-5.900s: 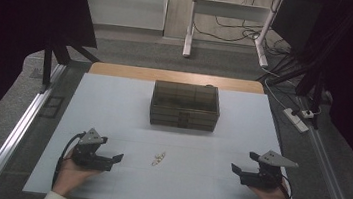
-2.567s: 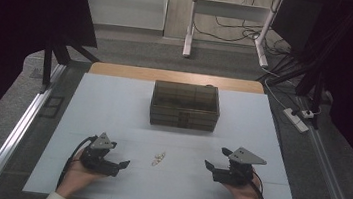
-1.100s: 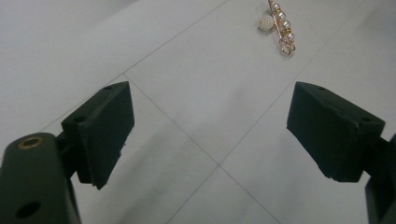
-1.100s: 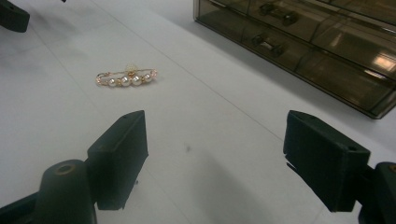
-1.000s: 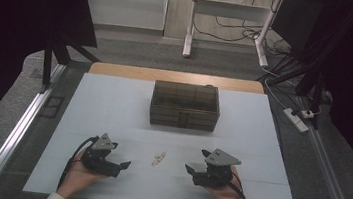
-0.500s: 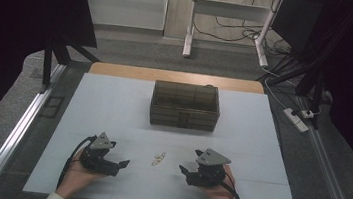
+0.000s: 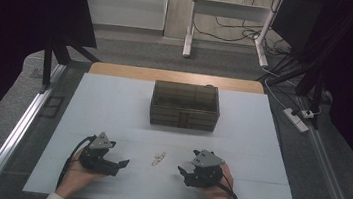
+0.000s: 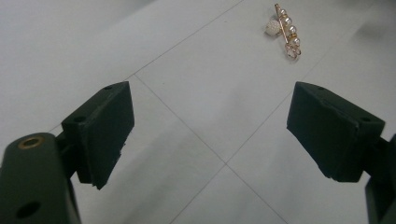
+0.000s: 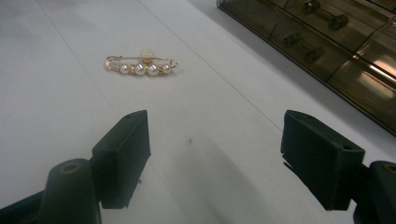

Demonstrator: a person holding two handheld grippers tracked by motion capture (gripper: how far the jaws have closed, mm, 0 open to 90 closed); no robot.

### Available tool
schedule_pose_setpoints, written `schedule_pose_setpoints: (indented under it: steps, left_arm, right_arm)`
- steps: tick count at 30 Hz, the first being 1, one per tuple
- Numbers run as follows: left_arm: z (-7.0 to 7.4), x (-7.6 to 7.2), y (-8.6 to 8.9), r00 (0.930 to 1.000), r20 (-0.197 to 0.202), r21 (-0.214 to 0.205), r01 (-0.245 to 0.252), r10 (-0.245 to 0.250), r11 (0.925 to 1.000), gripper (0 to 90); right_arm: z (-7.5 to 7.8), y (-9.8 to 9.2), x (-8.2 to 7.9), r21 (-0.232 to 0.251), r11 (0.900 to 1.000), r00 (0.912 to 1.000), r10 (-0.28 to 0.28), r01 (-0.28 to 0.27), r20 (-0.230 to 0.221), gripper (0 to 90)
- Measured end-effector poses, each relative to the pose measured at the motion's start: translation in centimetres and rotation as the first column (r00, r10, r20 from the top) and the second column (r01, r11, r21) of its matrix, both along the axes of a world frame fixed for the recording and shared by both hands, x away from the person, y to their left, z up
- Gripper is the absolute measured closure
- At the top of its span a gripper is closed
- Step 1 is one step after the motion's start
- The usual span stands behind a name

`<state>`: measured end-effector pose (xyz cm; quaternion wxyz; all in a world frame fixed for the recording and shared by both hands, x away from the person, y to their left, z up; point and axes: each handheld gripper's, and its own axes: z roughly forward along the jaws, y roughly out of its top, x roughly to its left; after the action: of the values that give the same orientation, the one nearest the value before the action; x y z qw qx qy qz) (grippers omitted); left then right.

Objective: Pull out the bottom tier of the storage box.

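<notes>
Holding the right tool (image 9: 215,158) with the jaws spread wide and gripping nothing, just hovering low over the white worktop (image 7: 113,102). Same deal with the left tool (image 8: 210,135): keeping it wide open, empty, aiming across bare worktop. Pointing both inward at the pearl hair pin (image 9: 140,65), one from each side.

Looking at a thin gold bar with a row of small pearls, plus one round bead right up against it. Lying flat near the front middle of the worktop, roughly between the two tools but apart from both, touched by neither. Sitting ahead and a bit left of the right tool's jaws, and farther off toward the upper right in the left gripper view.

Further out, spotting a smoky see-through drawer box (image 7: 185,105) at the middle back, well apart from the pin, drawers looking shut, with little dumbbell-shaped knobs on the fronts.

Progress-wise: barely getting started, going by this. Reading it as the approach for the pick, probably with the right tool. Not yet done: grabbing the pin, lifting it, and presumably opening a drawer and dropping it in. Only guessing on that last bit, though.
</notes>
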<state>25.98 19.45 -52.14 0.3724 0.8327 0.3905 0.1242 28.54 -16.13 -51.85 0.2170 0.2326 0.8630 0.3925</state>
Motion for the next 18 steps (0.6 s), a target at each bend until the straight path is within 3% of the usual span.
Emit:
schedule_pose_setpoints:
  steps: [3,12,18]
  left_arm:
    - [0.02,-0.03,-0.02,1.0000,0.002,0.001,0.002,-0.002,1.0000,14.9]
    - [-0.11,0.02,-0.12,1.0000,-0.004,0.004,0.007,-0.007,1.0000,14.9]
    - [-0.10,0.04,-0.15,1.0000,-0.004,0.003,0.007,-0.007,1.0000,14.9]
  right_arm:
    - [0.11,0.05,-0.07,-0.012,0.9999,0.9998,-0.003,0.004,0.019,24.1]
    - [0.28,0.54,-0.52,-0.121,0.9926,0.9931,0.017,-0.003,0.116,24.6]
    - [0.16,0.67,-0.65,-0.170,0.9854,0.9883,0.030,-0.004,0.150,24.5]
